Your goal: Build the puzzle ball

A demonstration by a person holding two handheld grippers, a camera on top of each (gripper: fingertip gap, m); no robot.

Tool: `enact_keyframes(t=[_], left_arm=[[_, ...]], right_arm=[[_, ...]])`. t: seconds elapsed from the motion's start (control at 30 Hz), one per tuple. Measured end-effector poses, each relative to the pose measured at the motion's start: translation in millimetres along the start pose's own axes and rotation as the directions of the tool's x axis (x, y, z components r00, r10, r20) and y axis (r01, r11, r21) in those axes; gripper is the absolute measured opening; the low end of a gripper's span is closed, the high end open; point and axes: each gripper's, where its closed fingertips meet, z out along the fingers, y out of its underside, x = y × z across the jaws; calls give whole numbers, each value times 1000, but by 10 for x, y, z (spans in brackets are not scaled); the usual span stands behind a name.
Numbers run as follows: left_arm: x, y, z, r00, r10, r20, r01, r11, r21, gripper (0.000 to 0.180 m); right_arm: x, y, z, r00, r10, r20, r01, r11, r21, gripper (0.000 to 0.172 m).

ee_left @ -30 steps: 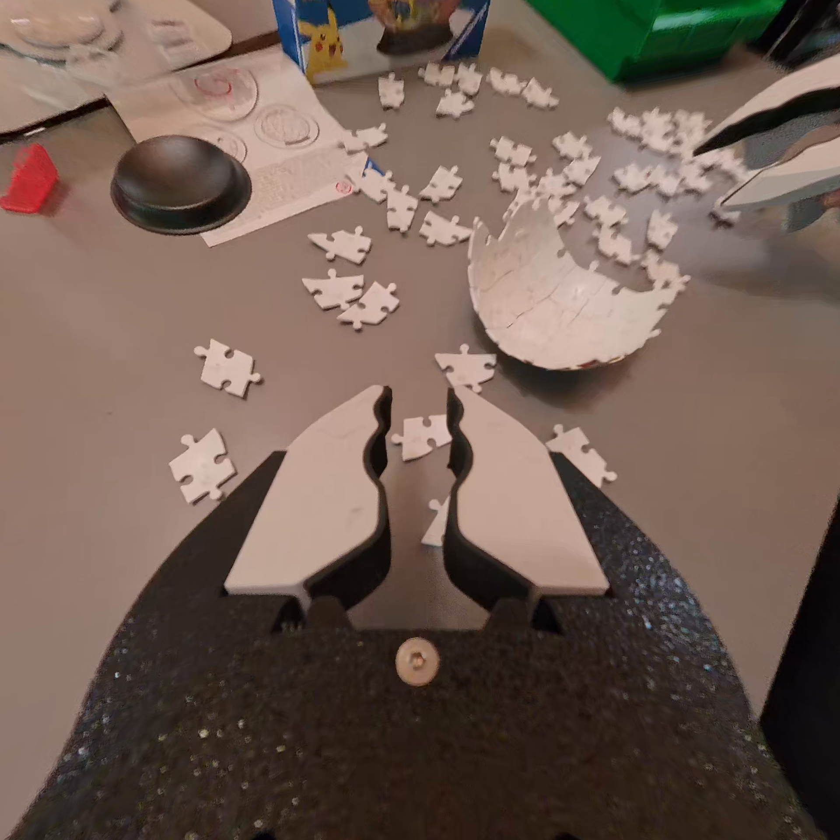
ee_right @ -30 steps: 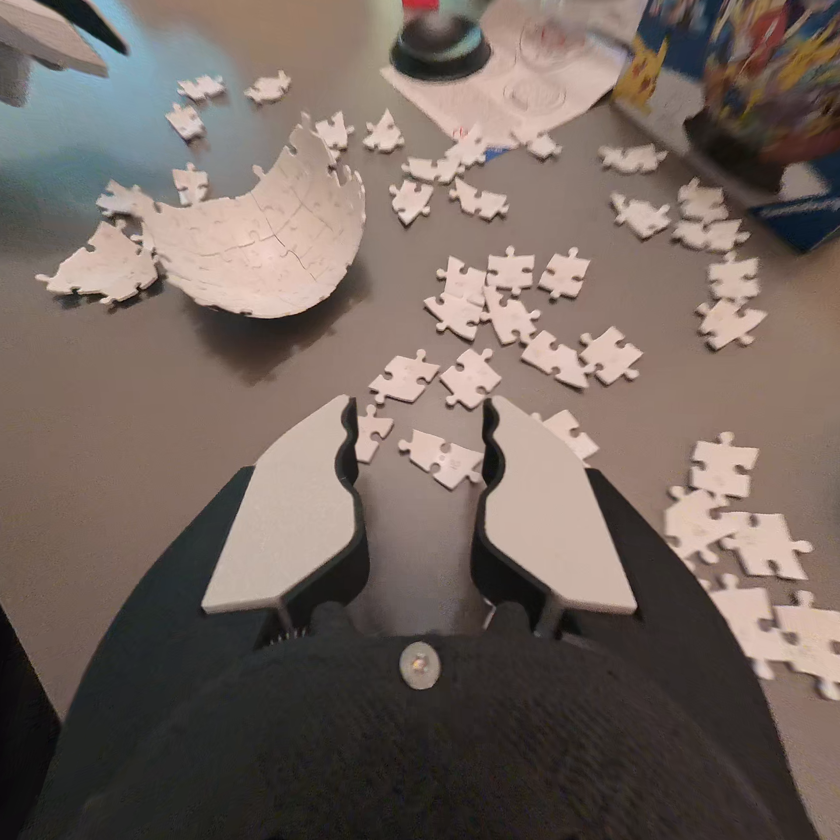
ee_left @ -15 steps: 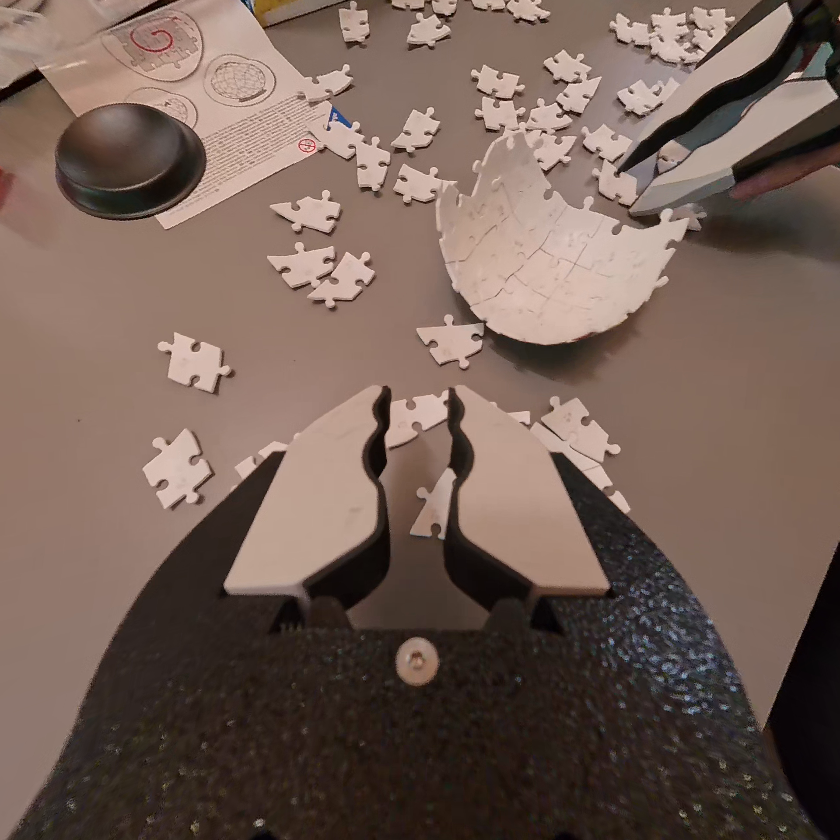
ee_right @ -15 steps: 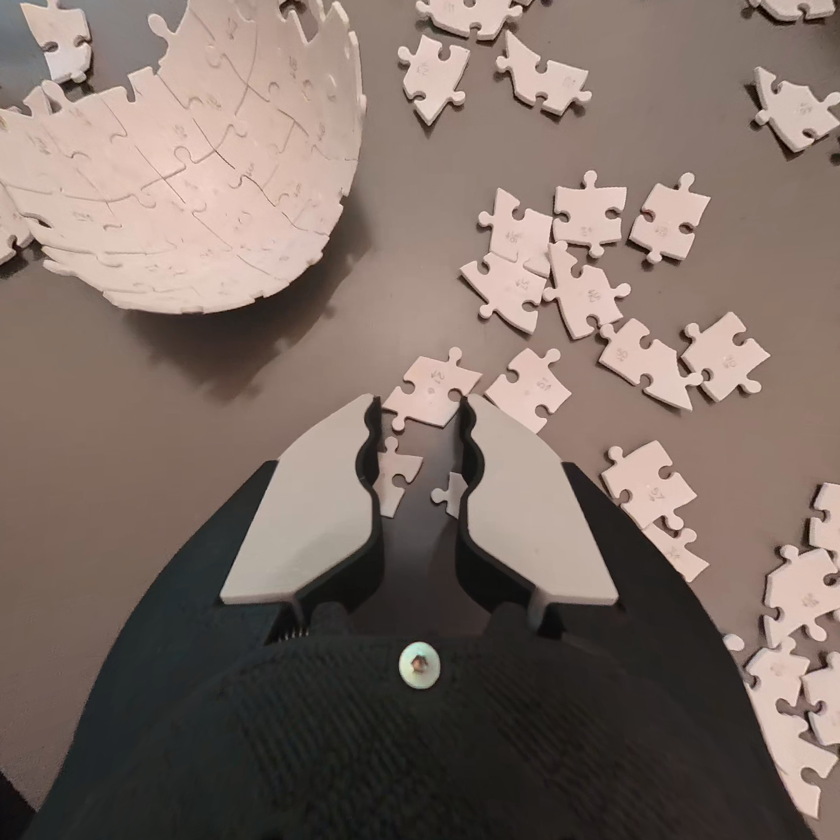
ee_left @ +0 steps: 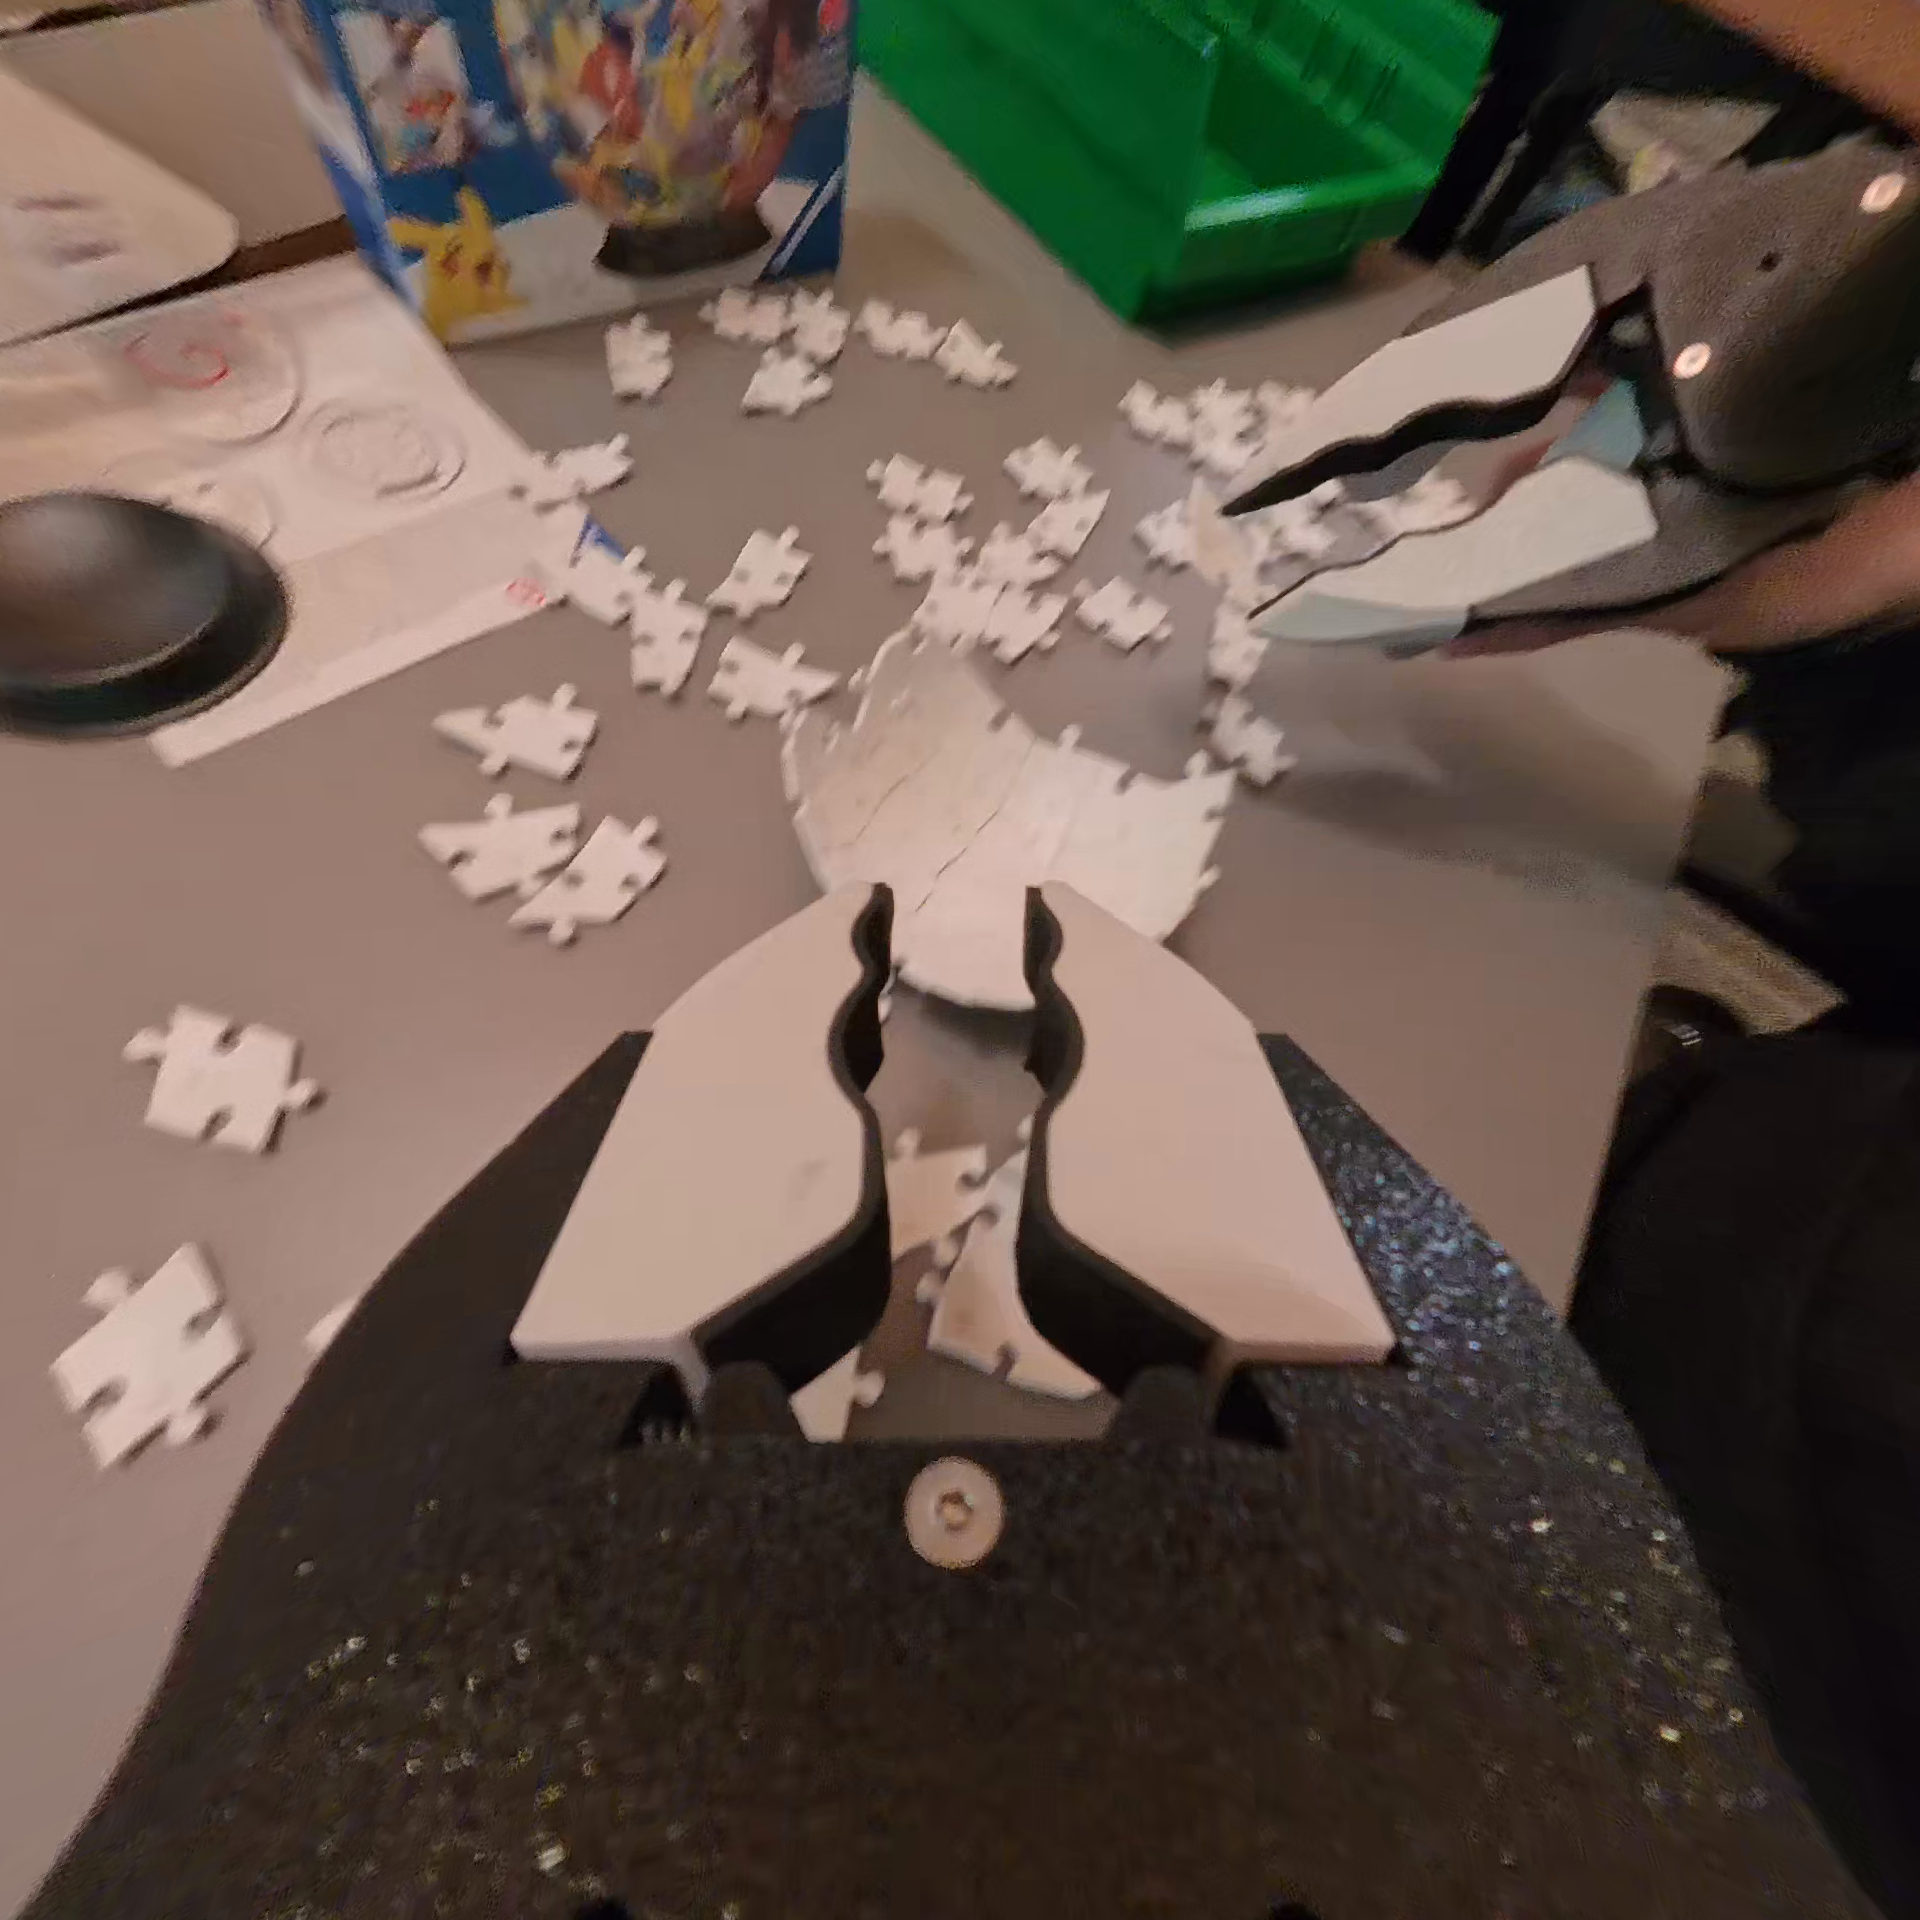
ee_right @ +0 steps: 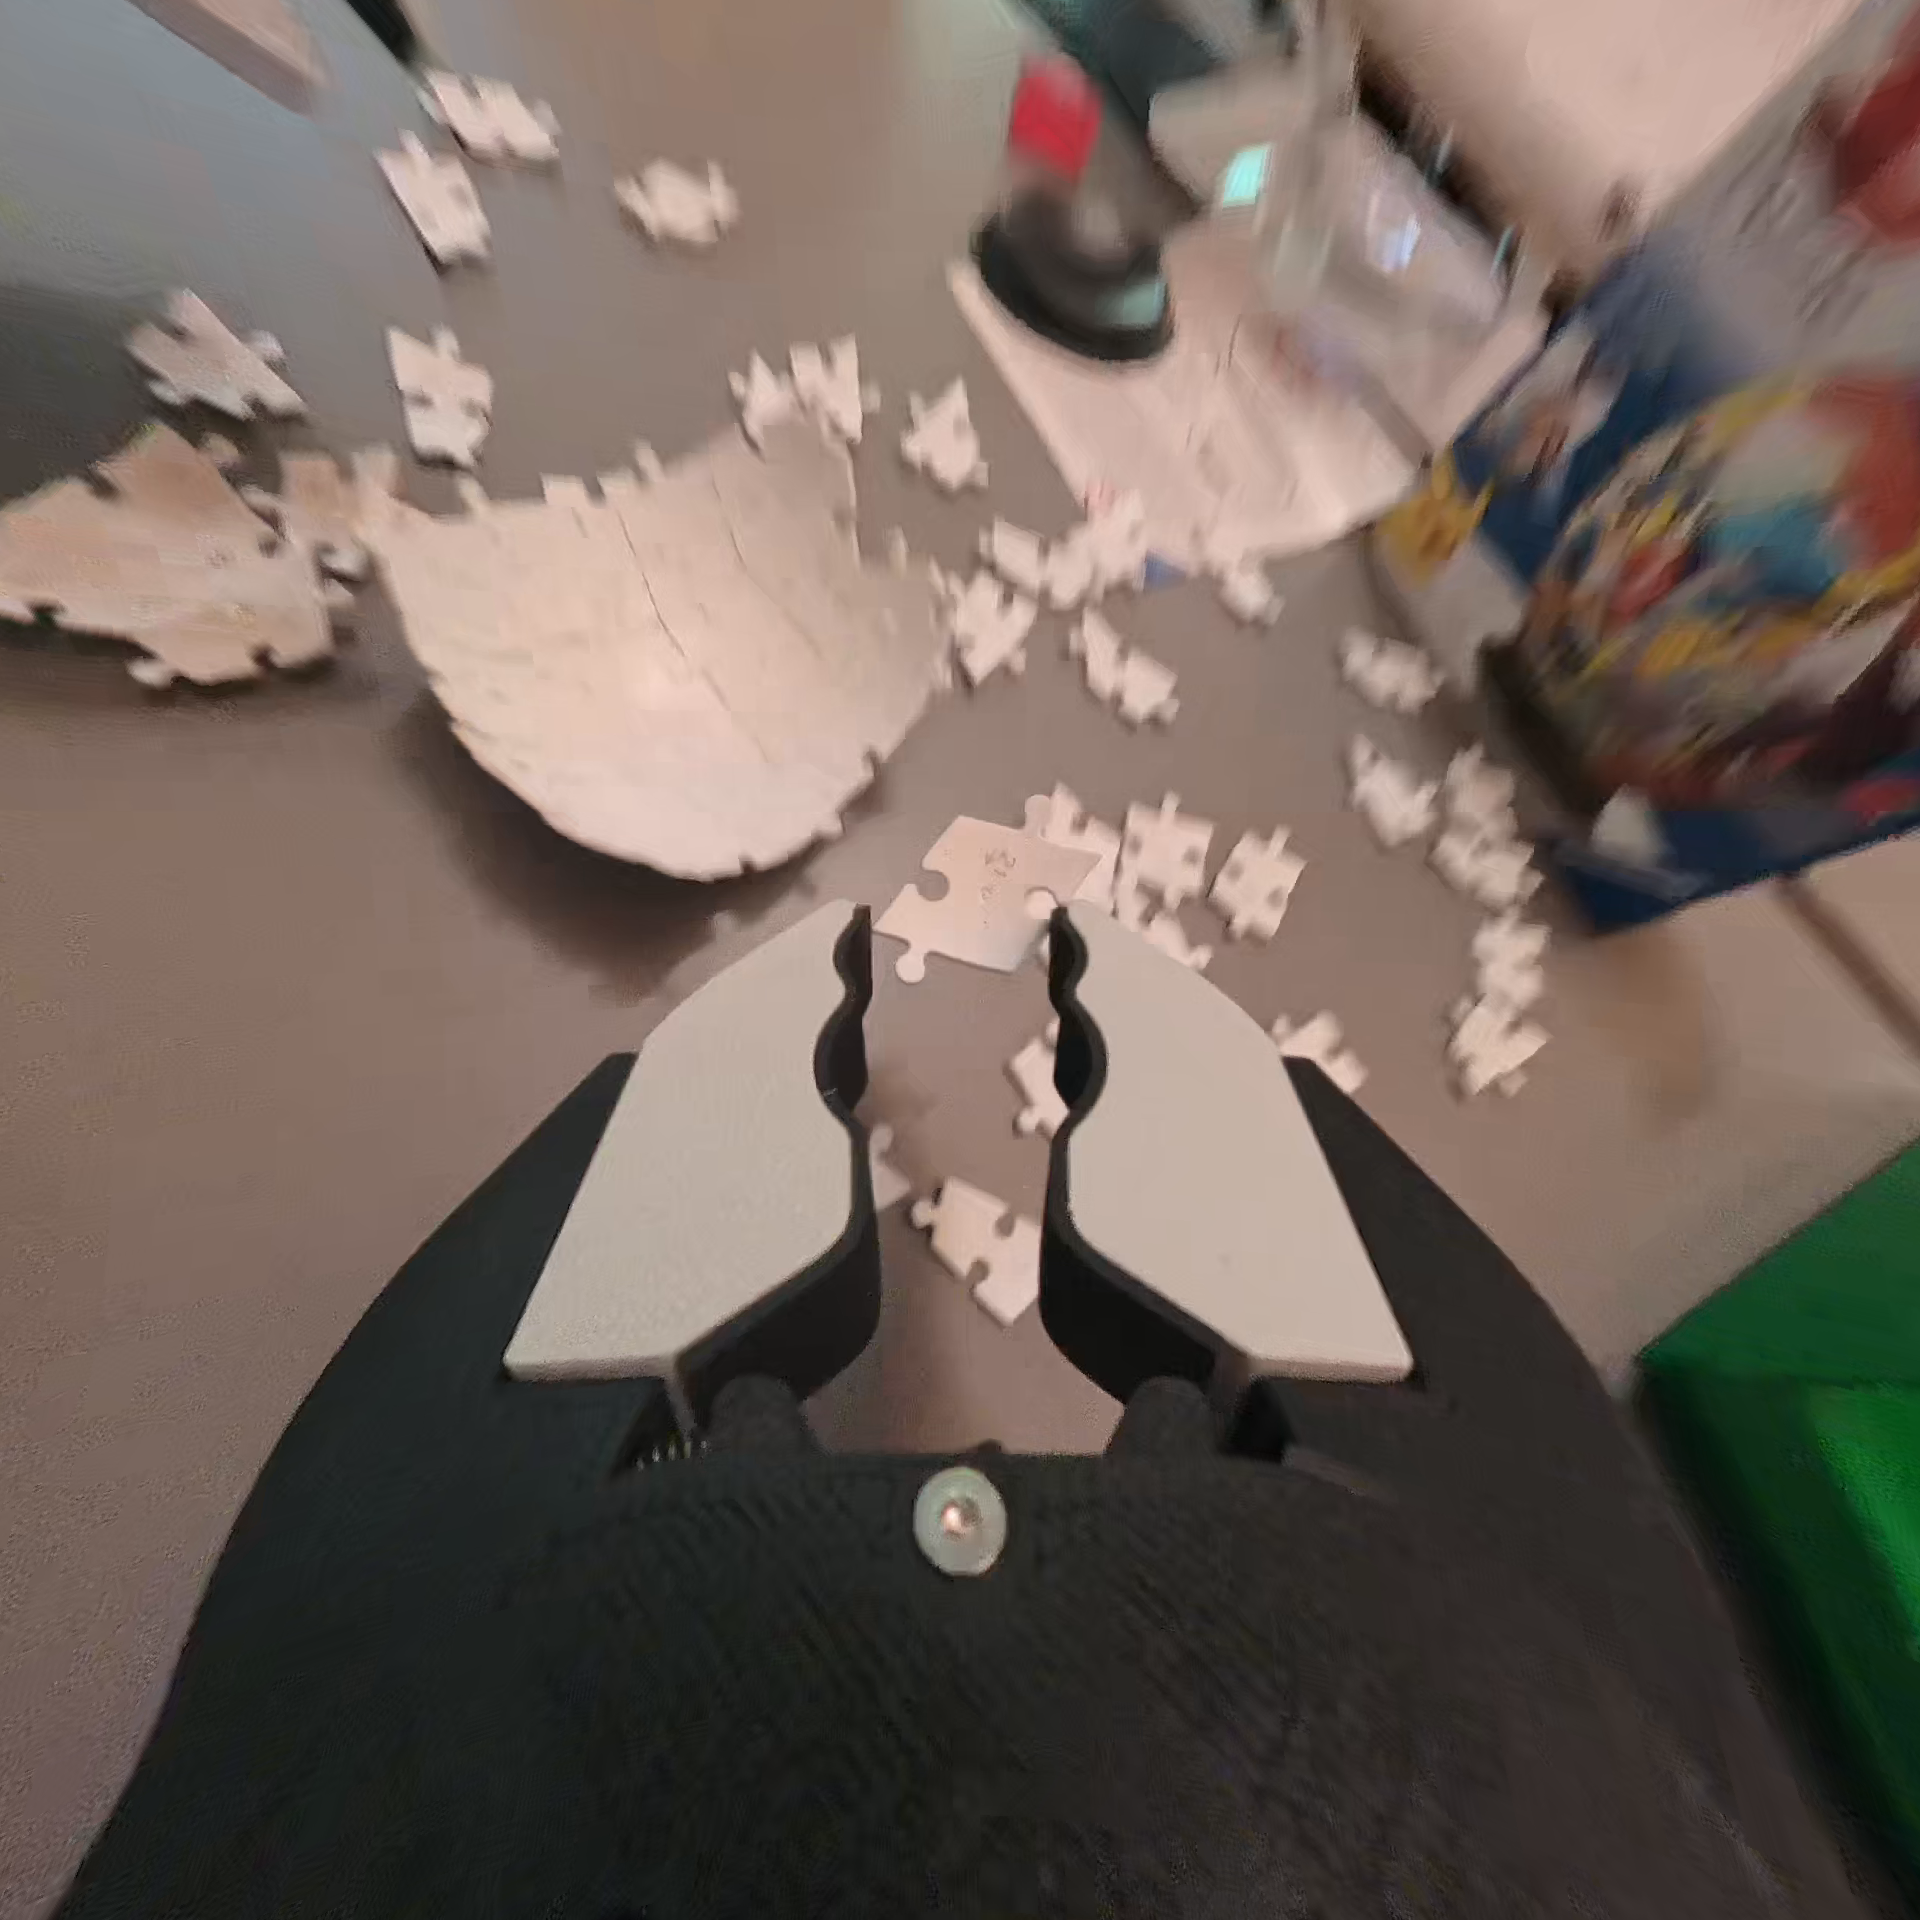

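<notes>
white puzzle piece (ee_right: 987,899) clamped in right gripper (ee_right: 954,914), sharp, surroundings blurred

A plain grey tabletop (ee_left: 260,914) spreads ahead of the fingers under soft indoor light; a green bin (ee_left: 1195,156) stands far beyond them.

Looks like a hobby/work table indoors, prob. an office or lab corner. Plain grey tabletop (ee_left: 260,935) w/ loose white puzzle pieces (ee_left: 540,862), a half-built curved puzzle shell (ee_left: 997,790), colourful puzzle box (ee_left: 623,135), an instruction sheet (ee_left: 343,457), black round base (ee_left: 125,613). Green plastic storage bin (ee_left: 1195,135) at the far edge (workshop-style).
</notes>
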Motion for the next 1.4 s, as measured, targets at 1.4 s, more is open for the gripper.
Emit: enact_keyframes(t=[1.4], left_arm=[[385, -821, 847, 836, 260, -483, -286, 958, 20, 5]], right_arm=[[112, -743, 151, 847, 181, 499, -367, 878, 305, 2]])
